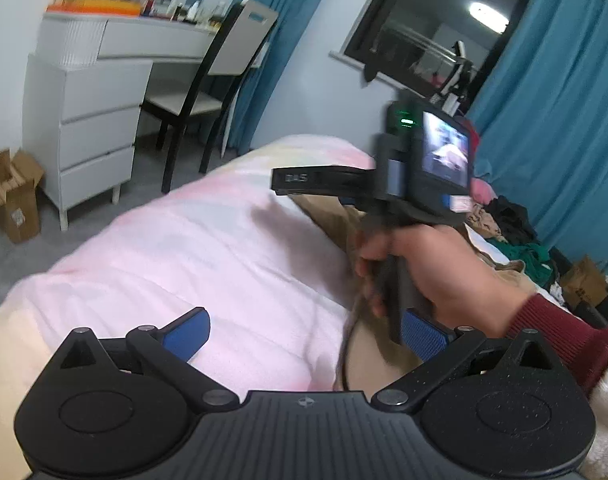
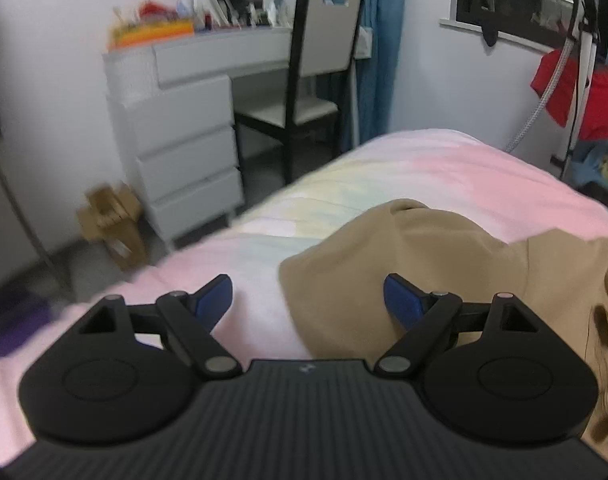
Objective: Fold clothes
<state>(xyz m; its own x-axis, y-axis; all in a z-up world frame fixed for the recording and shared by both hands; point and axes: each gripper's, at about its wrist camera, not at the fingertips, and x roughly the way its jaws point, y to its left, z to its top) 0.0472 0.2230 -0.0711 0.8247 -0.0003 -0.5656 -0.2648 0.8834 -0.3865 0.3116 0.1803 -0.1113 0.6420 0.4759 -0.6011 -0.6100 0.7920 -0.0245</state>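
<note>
A: Room, left to right. Brown cardboard box on the grey floor, flaps up; contents not visible. Beside it, white dressing table with three drawers, its top crowded with bottles and an orange-edged tray. Black-framed chair with pale seat tucked at the table. Teal curtains flank a dark window.

B: Surface?

A: Bed covered by a pink pastel quilted blanket, fills the middle of both views. Frames are motion-blurred.

B: The garment?

A: Tan fabric garment lies rumpled on the blanket, right of centre in the right wrist view, directly ahead of the right gripper. Blue pads spread wide, nothing between them.

B: Left tool?

A: Left gripper, pads also spread apart, empty, above the blanket. Ahead of it, a hand in a dark red ribbed sleeve grips the other tool's handle.

B: Far right?

A: Heap of dark and green clothes at the bed's edge; second cardboard box beyond, contents unreadable.
</note>
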